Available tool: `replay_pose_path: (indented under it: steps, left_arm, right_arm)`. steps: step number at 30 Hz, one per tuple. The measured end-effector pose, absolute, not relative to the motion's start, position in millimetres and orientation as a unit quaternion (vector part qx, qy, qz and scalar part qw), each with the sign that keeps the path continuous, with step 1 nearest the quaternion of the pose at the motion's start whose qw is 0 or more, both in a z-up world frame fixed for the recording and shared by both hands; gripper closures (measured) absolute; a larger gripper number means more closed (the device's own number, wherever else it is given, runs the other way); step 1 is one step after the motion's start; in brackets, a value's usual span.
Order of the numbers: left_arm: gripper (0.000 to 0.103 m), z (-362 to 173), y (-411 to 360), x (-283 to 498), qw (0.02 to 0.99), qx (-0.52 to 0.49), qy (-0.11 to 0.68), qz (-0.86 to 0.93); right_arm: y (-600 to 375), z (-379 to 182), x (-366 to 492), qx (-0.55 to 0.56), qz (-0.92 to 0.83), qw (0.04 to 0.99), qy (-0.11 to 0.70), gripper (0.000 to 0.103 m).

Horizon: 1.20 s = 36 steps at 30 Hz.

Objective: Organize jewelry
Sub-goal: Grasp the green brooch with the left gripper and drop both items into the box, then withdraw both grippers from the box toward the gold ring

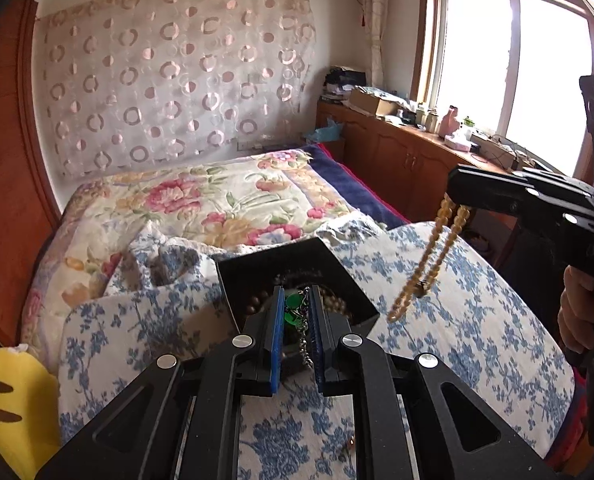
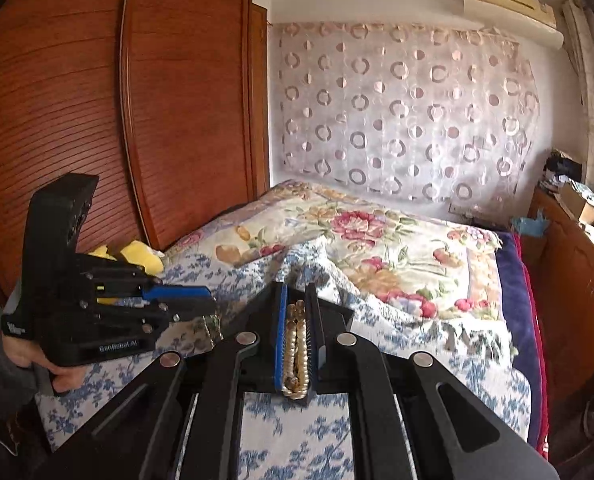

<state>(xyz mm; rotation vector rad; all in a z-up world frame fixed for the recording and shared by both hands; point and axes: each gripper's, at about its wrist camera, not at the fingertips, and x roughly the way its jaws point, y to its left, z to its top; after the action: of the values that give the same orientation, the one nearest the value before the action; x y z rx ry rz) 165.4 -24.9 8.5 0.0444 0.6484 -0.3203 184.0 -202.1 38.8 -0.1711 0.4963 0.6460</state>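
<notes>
- Left wrist view is showing the left hand-held gripper (image 1: 296,312) pinching a chain with green stones (image 1: 295,310), hanging directly above the black box (image 1: 253,268) at frame center on the bed (image 1: 477,300).
- Right hand-held gripper (image 1: 455,196), upper right, is gripping a bead necklace (image 1: 425,268) dangling lengthwise beside the box's right edge.
- Right wrist view alone is showing those beads doubled between nearly closed jaws; the box is mostly hidden there.

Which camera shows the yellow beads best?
The left wrist view: the beads hang in full length from the right gripper, against the bed. The right wrist view shows only a bunched bit of the beads squeezed between the pads.
</notes>
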Motion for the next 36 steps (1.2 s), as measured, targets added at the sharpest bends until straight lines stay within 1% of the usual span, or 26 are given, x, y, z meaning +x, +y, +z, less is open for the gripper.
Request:
replay_pose_path:
  steps: [8, 24, 26, 27, 28, 36]
  left_arm:
    - [0.092, 7, -23, 183, 0.936, 0.020, 0.318, -0.149]
    - [0.092, 7, -20, 216, 0.937, 0.020, 0.320, -0.141]
    - [0.092, 7, -22, 219, 0.936, 0.022, 0.321, -0.142]
    - [0.092, 8, -22, 221, 0.936, 0.023, 0.321, -0.143]
    - [0.092, 8, -23, 222, 0.936, 0.025, 0.320, -0.143]
    - [0.092, 9, -26, 240, 0.935, 0.033, 0.324, -0.142]
  right_arm:
    - [-187, 39, 211, -0.088, 0.326, 0.909, 0.244, 0.093]
    - [-167, -24, 244, -0.089, 0.332, 0.884, 0.317, 0.092]
    - [-168, -27, 243, -0.085, 0.332, 0.884, 0.319, 0.092]
    - [-169, -27, 243, -0.085, 0.331, 0.884, 0.320, 0.090]
    - [-170, -28, 243, -0.085, 0.328, 0.885, 0.320, 0.089]
    - [-186, -35, 238, -0.073, 0.314, 0.889, 0.326, 0.089]
